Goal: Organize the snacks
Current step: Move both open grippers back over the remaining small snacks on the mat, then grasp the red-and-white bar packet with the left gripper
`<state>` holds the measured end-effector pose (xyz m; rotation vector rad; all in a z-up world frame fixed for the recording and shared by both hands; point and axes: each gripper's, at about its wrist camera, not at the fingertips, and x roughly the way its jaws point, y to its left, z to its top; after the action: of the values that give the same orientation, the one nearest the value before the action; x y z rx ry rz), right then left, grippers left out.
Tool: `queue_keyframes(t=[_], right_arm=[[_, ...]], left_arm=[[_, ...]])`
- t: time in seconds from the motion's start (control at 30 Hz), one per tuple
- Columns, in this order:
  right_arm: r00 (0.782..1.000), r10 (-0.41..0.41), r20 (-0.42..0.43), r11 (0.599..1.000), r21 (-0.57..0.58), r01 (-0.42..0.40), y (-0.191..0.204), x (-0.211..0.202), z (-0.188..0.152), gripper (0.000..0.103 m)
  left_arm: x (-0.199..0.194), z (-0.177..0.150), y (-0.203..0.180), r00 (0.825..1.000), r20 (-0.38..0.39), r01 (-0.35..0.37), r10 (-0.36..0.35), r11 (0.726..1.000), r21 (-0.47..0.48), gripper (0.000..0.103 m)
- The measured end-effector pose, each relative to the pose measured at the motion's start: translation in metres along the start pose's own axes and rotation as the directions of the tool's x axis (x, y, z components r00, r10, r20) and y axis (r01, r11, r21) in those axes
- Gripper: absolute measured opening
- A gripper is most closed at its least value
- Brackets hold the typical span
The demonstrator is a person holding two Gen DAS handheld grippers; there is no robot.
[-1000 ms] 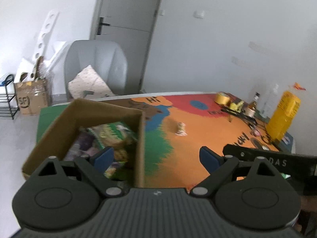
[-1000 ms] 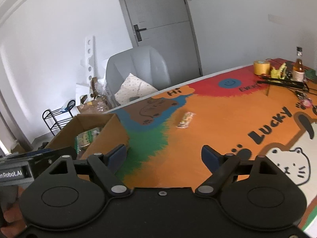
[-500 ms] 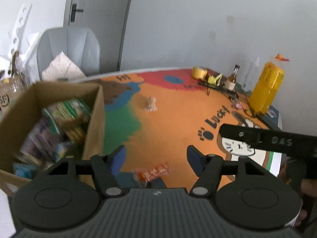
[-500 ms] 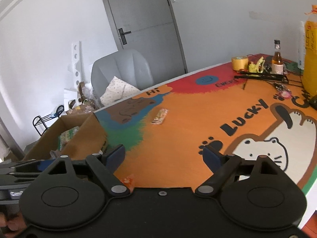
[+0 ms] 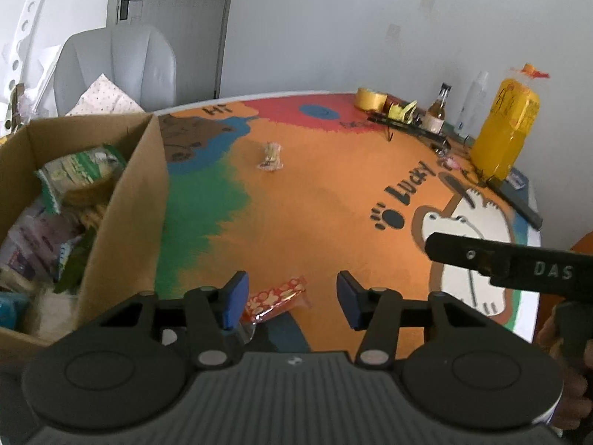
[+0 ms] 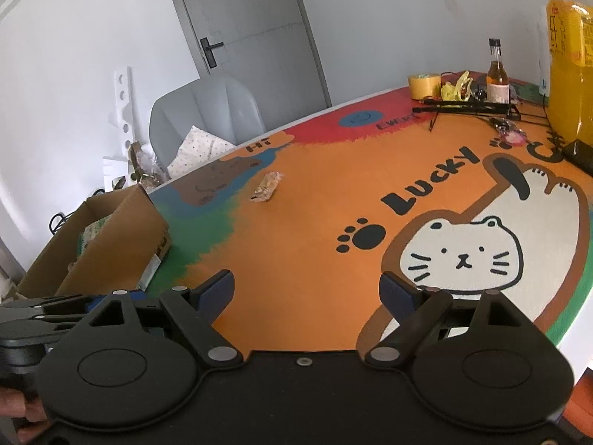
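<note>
At the left edge of the table stood a cardboard box (image 5: 122, 222), open at the top and holding green and pale snack packets (image 5: 79, 170). Just right of the box, the left gripper (image 5: 291, 298) hung low over the colourful table mat (image 5: 333, 200); its jaws had just been closing, with a small red-and-orange snack packet (image 5: 276, 296) lying on the mat between them. The left pad looked close against the packet's end, the right pad stood clear of it, so nothing was yet grasped. Farther back, near the middle of the mat, a tan wrapped snack (image 5: 270, 155) lay by itself, well apart from the box. To the right, the right gripper (image 6: 307, 289) had its jaws spread wide and empty above bare orange mat. At the far right stood a tape roll (image 6: 424, 85), a small bottle (image 6: 496, 74) and a big yellow bag (image 6: 570, 55).
</note>
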<state>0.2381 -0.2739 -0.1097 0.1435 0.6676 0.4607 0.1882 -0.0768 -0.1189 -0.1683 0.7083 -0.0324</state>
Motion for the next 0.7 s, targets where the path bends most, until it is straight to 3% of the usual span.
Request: queue_keyframes(t=[0.6, 0.7], right_arm=[[0.999, 0.008, -0.046, 1.0, 0.02, -0.007, -0.005, 0.023, -0.004, 0.086], [0.999, 0.014, -0.051, 1.0, 0.018, -0.013, -0.004, 0.027, -0.003, 0.086]], left_arm=[[0.033, -0.004, 0.005, 0.999, -0.036, -0.024, 0.024, 1.0, 0.013, 0.049], [0.039, -0.003, 0.004, 0.999, -0.047, -0.021, 0.022, 1.0, 0.014, 0.044]])
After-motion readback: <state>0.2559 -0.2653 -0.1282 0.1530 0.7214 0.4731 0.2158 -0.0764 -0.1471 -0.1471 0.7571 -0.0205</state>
